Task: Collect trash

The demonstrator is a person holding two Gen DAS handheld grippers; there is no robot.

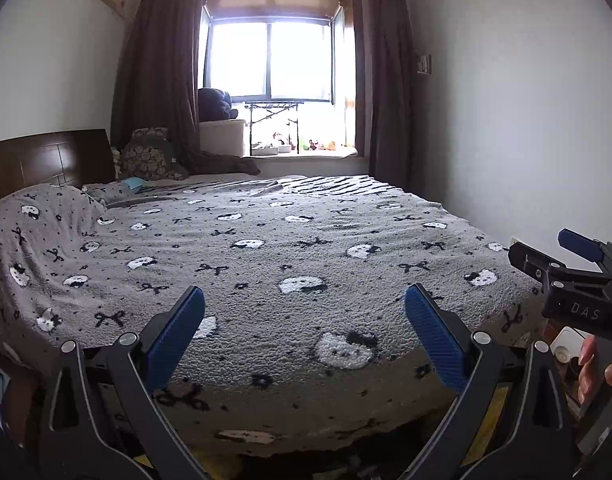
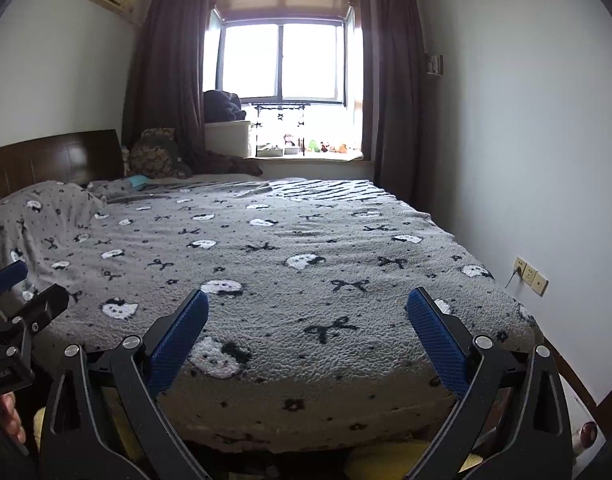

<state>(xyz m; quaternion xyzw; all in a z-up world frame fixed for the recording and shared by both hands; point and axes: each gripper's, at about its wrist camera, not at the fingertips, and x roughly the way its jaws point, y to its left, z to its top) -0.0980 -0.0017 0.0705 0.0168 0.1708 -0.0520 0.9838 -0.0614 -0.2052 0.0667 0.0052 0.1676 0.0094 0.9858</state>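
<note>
A wide bed under a grey fleece blanket with white cat faces and black bows fills both views. No clear piece of trash shows on it. A small teal item lies near the pillows at the far left. My left gripper is open over the bed's near edge, nothing between its blue pads. My right gripper is open the same way beside it. Each gripper shows at the side of the other's view: the right gripper and the left gripper.
A dark wooden headboard and patterned pillows stand at the far left. Behind the bed are a bright window, brown curtains and a sill with small figures. Wall sockets sit on the right wall. A white object lies low on the right.
</note>
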